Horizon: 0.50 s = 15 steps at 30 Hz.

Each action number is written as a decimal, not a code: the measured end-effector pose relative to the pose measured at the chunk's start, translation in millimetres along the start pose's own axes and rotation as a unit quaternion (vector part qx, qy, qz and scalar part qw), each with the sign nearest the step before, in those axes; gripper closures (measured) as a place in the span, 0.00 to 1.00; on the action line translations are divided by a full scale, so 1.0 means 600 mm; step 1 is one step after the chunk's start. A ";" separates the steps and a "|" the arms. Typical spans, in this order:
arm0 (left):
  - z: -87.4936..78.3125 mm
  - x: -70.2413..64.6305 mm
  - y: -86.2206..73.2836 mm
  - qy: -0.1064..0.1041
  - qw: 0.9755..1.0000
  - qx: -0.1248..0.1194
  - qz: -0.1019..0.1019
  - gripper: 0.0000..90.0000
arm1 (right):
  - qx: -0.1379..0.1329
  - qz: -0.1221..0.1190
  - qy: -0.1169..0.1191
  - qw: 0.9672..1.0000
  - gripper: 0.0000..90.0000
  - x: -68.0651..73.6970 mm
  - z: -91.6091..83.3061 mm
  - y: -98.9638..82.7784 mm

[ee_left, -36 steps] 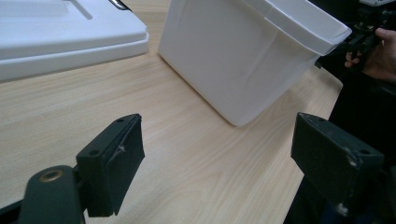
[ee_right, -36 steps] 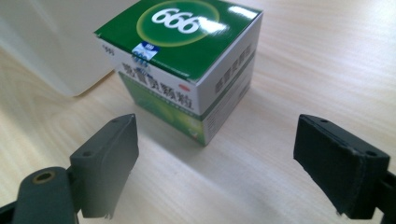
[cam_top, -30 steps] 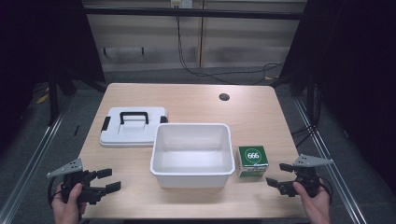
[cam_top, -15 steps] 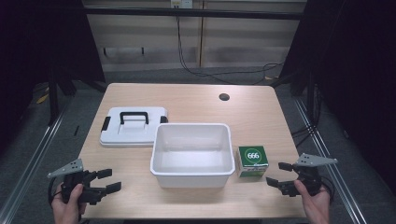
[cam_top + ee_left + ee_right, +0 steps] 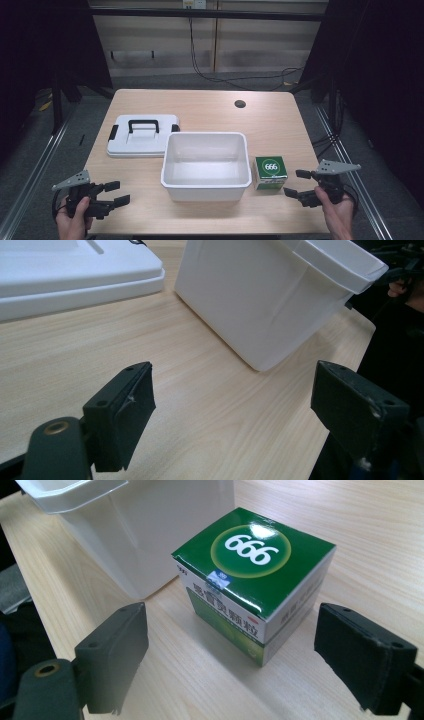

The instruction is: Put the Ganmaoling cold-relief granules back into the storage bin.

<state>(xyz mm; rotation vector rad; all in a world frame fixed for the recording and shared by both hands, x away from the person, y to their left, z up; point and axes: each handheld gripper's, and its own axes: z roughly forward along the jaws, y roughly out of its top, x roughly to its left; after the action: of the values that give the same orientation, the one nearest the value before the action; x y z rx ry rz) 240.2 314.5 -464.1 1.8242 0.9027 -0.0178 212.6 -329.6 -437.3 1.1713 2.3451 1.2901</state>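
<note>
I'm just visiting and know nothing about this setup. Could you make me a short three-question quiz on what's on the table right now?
1. True or false: the white tub already has something inside it.
2. What number is printed on the green box?
3. Which lies on the person's left of the tub: A) the white lid with the black handle, B) the green box, C) the right gripper?

Key
1. False, it is empty.
2. 666.
3. A. The left gripper and the right gripper both hang open, holding nothing.
</note>
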 end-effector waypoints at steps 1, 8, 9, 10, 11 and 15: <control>0.000 0.000 0.000 0.000 1.000 -0.002 -0.002 0.20 | 0.002 -0.004 -0.001 1.000 0.15 0.001 0.001 0.003; -0.002 0.000 0.000 -0.007 1.000 -0.006 0.002 0.19 | 0.004 -0.013 0.026 1.000 0.15 0.009 0.006 0.028; -0.002 0.000 0.000 -0.007 1.000 -0.005 0.003 0.19 | 0.007 -0.012 0.033 0.999 0.15 0.010 0.007 0.033; -0.002 0.000 0.001 -0.010 1.000 -0.007 0.003 0.19 | 0.009 -0.011 0.039 0.999 0.15 0.010 0.008 0.038; -0.002 0.000 0.001 -0.010 1.000 -0.009 0.002 0.19 | 0.010 -0.012 0.043 0.999 0.15 0.011 0.008 0.043; -0.002 0.000 0.001 -0.010 1.000 -0.008 0.002 0.19 | 0.028 -0.041 0.024 0.998 0.15 0.017 0.010 0.062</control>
<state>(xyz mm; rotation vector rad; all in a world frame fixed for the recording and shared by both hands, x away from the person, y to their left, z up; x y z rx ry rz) 239.9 315.2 -463.0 1.8073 0.8824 -0.0259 228.7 -307.4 -409.7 1.0578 2.4515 1.2463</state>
